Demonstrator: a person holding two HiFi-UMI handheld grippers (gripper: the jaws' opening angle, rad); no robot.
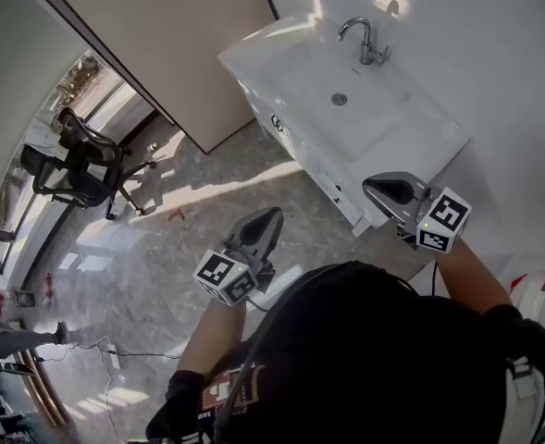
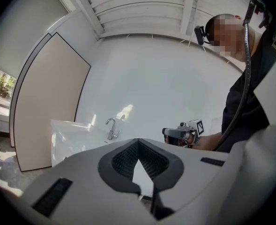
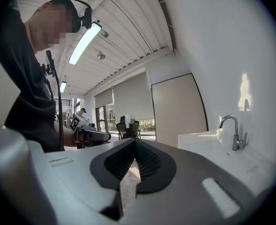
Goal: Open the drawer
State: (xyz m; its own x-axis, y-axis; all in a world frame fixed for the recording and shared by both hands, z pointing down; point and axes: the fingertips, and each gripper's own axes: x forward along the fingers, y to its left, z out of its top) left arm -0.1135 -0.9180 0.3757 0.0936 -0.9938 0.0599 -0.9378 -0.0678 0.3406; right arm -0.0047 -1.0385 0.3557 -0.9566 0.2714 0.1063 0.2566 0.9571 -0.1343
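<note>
Your left gripper [image 1: 274, 214] and right gripper [image 1: 368, 185] both have their jaws pressed together, holding nothing. Just ahead, nearest the right one, is the closed white drawer front [image 1: 311, 160] of a white sink cabinet [image 1: 420, 123]. It runs lengthwise away from you and faces your left. A chrome tap [image 1: 365, 43] stands beyond, and a black office chair [image 1: 80, 160] is far left.

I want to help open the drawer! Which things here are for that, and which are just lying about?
For the job: cabinet drawer, left tool, right tool.
Just lying about: tap, office chair, power strip.
</note>
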